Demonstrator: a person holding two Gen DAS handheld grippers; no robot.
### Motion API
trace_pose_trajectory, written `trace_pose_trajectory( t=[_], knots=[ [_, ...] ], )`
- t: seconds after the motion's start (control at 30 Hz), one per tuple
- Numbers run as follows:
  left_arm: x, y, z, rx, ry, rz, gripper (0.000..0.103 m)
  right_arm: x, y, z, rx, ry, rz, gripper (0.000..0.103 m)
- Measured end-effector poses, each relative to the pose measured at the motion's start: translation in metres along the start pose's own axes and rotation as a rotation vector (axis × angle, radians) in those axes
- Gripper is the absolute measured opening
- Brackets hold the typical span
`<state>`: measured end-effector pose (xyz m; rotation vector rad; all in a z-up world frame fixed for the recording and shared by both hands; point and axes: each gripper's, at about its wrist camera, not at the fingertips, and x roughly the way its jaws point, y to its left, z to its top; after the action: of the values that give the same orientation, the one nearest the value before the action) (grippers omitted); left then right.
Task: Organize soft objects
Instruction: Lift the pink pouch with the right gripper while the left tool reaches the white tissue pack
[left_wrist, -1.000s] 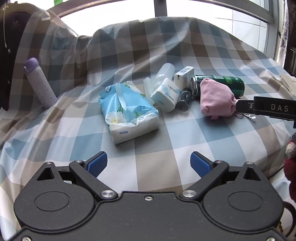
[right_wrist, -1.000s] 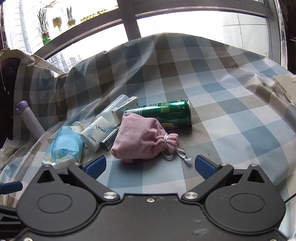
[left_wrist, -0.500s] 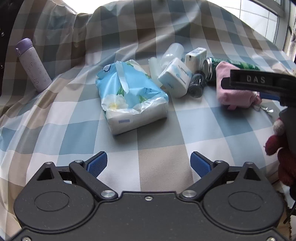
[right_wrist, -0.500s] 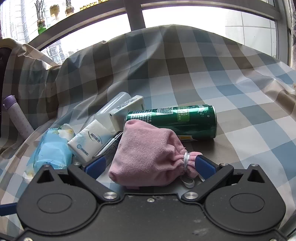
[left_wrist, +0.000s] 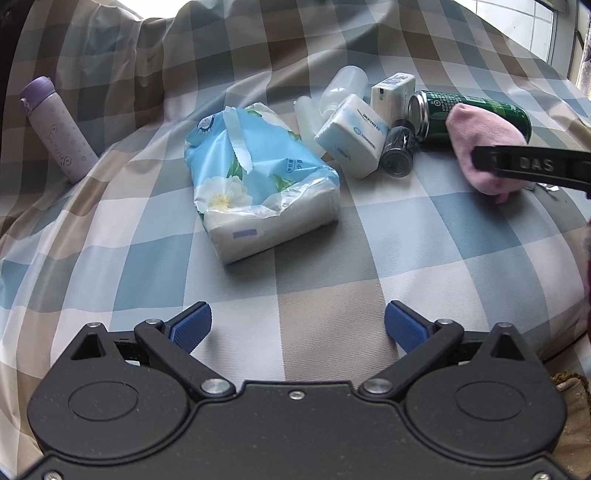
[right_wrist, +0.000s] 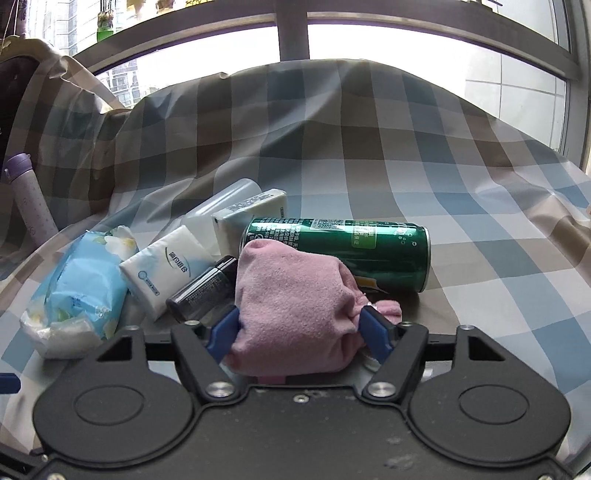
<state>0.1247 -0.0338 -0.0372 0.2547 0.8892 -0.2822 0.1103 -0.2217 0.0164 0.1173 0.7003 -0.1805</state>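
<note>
With its blue-padded jaws drawn in against both sides of the soft pink drawstring pouch (right_wrist: 291, 302), the right gripper (right_wrist: 299, 328) looks to be at the clamping step; the pads touch the fabric and dent it, so I take it as gripped, though whether the squeeze is full I cannot tell; the pouch lies on the blue, white and tan checked cloth (right_wrist: 498, 258), touching the green drink can (right_wrist: 354, 247) lying on its side behind it and just beside a small dark cylinder (right_wrist: 203, 288). To do this well, the hold should sit on the bulk of the pouch and not on the gathered neck by the right pad, since fleece compresses and can slip; a straight lift would keep the can from rolling and the cylinder from being dragged along; the loose cord under the gripper could snag. Meanwhile the left gripper (left_wrist: 297, 326) hovers with jaws wide apart and nothing between them, near the blue flowered plastic pack of tissues (left_wrist: 258, 184), probably the next soft item; a smaller white tissue packet (left_wrist: 352, 134) rests among hard bottles, well apart from the lilac flask (left_wrist: 55, 129) at the far left.
</note>
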Motion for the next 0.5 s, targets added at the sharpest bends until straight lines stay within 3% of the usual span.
trace_pose_trajectory(
  t=[0.13, 0.33, 0.37, 0.43, 0.5],
  knots=[
    [0.0, -0.002, 0.0, 0.009, -0.005, 0.01, 0.099, -0.01, -0.013, -0.003, 0.045, 0.01, -0.007, 0.051],
    [0.001, -0.002, 0.0, 0.01, -0.002, 0.013, 0.101, -0.023, -0.033, -0.008, 0.128, 0.023, -0.118, 0.055],
    [0.001, -0.002, 0.0, 0.008, -0.001, 0.011, 0.101, -0.025, -0.036, -0.01, 0.136, 0.023, -0.111, 0.061],
    [0.001, -0.001, 0.0, 0.004, 0.003, 0.007, 0.101, -0.029, -0.041, -0.011, 0.165, 0.0, -0.097, 0.103],
    [0.001, -0.001, 0.0, 0.003, 0.004, 0.007, 0.101, -0.035, -0.046, -0.013, 0.197, -0.055, -0.108, 0.102]
  ],
)
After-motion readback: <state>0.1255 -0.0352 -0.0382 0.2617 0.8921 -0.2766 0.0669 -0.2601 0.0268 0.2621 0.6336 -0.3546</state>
